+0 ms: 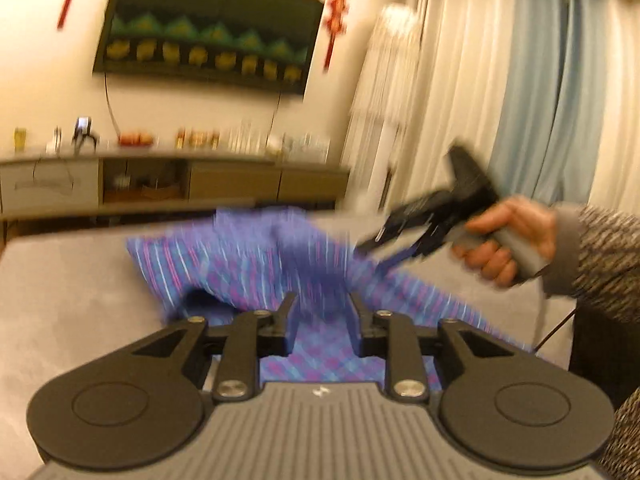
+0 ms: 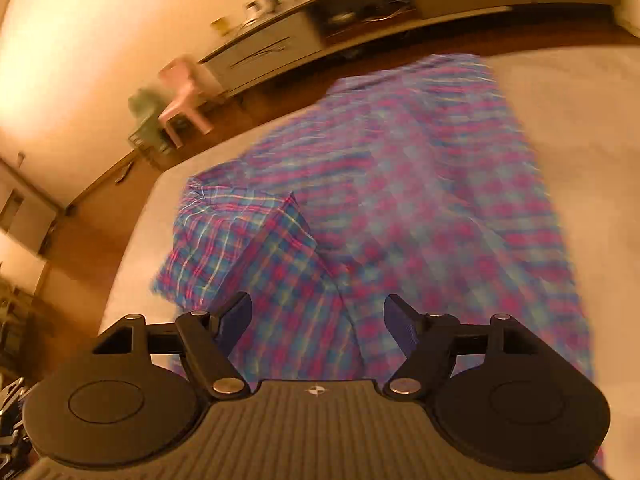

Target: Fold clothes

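Observation:
A blue, purple and pink plaid garment (image 1: 248,264) lies rumpled on a grey bed surface (image 1: 68,300). It also shows in the right wrist view (image 2: 400,208), spread lengthwise with a folded corner at the left. My left gripper (image 1: 323,312) is open just above the near part of the cloth. My right gripper (image 2: 318,316) is open and empty over the garment's near end. In the left wrist view the right gripper (image 1: 384,242) is held by a hand at the right, its tips at the cloth's right edge. Both views are motion-blurred.
A long low cabinet (image 1: 168,180) with small items stands beyond the bed, a TV (image 1: 208,28) above it. Curtains (image 1: 520,80) hang at the right. A pink plastic chair (image 2: 184,96) stands on the wooden floor left of the bed.

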Demonstrator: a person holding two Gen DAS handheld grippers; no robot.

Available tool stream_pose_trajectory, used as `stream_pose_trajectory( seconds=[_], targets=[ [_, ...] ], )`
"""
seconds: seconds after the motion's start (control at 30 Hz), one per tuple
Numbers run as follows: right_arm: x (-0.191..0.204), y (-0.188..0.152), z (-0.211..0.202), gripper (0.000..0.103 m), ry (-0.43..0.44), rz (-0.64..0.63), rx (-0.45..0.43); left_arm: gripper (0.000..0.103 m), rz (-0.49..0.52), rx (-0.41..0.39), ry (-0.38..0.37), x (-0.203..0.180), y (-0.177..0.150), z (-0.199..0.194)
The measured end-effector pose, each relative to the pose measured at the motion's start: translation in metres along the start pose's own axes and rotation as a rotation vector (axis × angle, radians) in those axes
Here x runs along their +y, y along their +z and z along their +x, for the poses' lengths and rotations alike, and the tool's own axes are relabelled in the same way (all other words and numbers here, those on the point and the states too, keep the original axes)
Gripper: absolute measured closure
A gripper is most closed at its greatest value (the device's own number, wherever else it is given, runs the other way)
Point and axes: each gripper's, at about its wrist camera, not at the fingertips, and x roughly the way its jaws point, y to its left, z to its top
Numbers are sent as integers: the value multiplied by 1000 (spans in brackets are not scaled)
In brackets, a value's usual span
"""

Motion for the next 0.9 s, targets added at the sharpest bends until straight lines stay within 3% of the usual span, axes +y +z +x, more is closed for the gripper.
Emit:
stream_pose_trajectory(
  seconds=[0.1, 0.17, 0.23, 0.3, 0.33, 0.5, 0.57, 0.7, 0.73, 0.77, 0.83, 0.9],
  targets=[
    [2, -27, -10, 16, 55, -42, -24, 76, 2, 90, 52, -6, -14, 14],
    [16, -37, -9, 14, 67, -147, -40, 76, 0, 130, 73, -9, -22, 16],
    [38, -43, -3, 14, -1, -284, -91, 76, -16, 150, 93, -19, -35, 11],
    [51, -44, 7, 13, -140, -410, -163, 75, -46, 164, 137, -26, -40, 9],
    [49, -43, 10, 13, -171, -420, -185, 74, -64, 171, 154, -29, -44, 8],
    [-13, -23, 5, 13, -155, -186, -258, 70, -131, 192, 245, -59, -57, -5],
    [-34, -18, 5, 13, -146, -110, -263, 60, -162, 202, 296, -67, -62, -7],
    [-56, -10, 32, 16, -11, -3, -122, 58, -260, 221, 367, -73, -74, -10],
    [-55, -10, 37, 18, -11, -14, -112, 58, -277, 231, 374, -73, -78, -9],
    [-54, -9, 42, 22, -16, -27, -104, 58, -289, 239, 383, -73, -82, -8],
    [-49, -7, 48, 86, -61, -69, -90, 59, -301, 258, 403, -76, -88, -9],
    [-41, -3, 46, 94, -57, -108, -94, 60, -312, 265, 419, -77, -92, -10]
  ],
)
